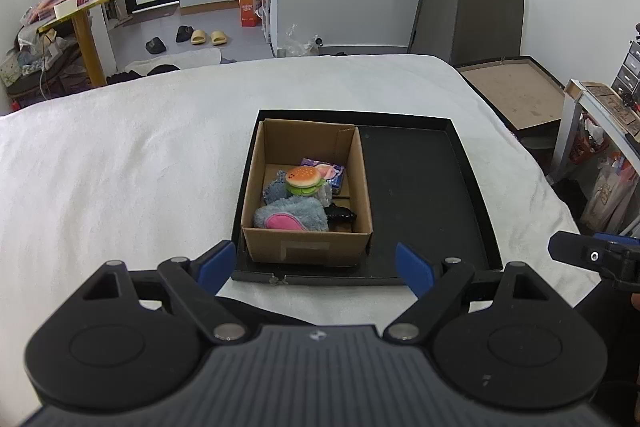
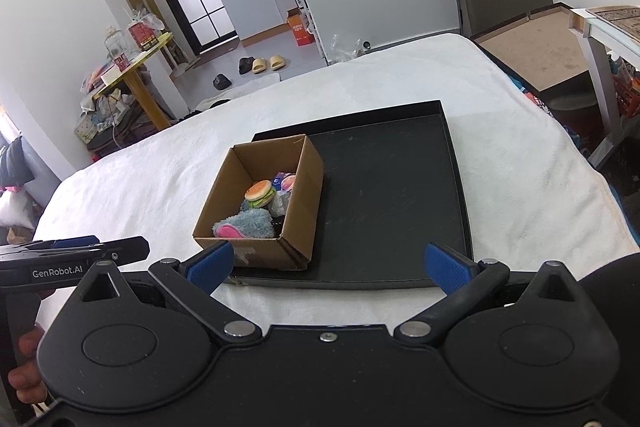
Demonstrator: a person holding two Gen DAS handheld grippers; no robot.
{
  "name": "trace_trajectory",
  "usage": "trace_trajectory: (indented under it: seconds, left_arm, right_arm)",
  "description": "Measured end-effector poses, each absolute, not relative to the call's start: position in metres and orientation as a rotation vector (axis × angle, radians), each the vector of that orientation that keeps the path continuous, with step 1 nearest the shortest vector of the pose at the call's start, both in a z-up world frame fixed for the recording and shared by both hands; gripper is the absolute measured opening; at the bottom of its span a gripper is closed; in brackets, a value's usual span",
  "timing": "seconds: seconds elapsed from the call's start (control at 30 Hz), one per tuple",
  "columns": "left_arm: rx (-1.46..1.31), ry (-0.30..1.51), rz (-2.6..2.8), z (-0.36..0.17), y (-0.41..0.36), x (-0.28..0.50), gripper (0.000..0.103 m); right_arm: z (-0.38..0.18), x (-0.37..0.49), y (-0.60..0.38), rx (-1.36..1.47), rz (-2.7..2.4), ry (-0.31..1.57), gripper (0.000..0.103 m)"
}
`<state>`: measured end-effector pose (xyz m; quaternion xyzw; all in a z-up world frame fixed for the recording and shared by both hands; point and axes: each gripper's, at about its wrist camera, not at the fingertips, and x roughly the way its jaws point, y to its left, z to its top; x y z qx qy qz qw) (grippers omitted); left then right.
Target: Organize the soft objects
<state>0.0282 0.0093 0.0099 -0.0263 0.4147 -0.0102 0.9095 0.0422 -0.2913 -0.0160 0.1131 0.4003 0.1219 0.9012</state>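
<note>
Nearest your lens, low in the left wrist view, the left gripper (image 1: 316, 267) sits with its blue-padded fingers (image 1: 218, 261) spread wide and nothing between them. Your right gripper (image 2: 330, 267) is equally released, its blue pads (image 2: 442, 265) framing the near edge of the shallow black rectangular tray (image 1: 432, 187) on the white towel-covered bed (image 1: 120, 167).

Your soft objects are all in the open brown cardboard box (image 1: 308, 247), which stands in the left half of that tray, at centre frame. On top rests the small plush hamburger with tan bun and green lettuce (image 1: 304, 181); judge it light and squashy, so pinch it across the bun's sides rather than top to bottom. Below it, toward the box's near wall, lies the fluffy blue-grey fabric piece with a pink oval patch (image 1: 290, 217) (possibly a slipper or mitt, hard to say). It should be limp and drape when lifted, so take a thick fold near its middle.

At the back is a purple-and-pink printed packet (image 1: 326, 171), probably slick and crinkly. A clear crumpled wrapper (image 1: 325, 195) beside the burger looks slippery.

Much is obscured: a glossy black object (image 1: 340, 215) at the box's lower right corner is half buried and unidentifiable, the near wall cuts off the fabric's underside, and you cannot tell what lies beneath the pile.
</note>
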Motion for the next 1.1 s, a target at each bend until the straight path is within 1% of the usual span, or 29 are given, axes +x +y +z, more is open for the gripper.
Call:
trace_trajectory:
  seconds: [1.1]
  left_arm:
    - [-0.044,0.835,-0.026,0.0148,0.0057,0.0224,0.086]
  right_arm:
    - [-0.0135,0.0403,-0.2886,0.223,0.256,0.823,0.103]
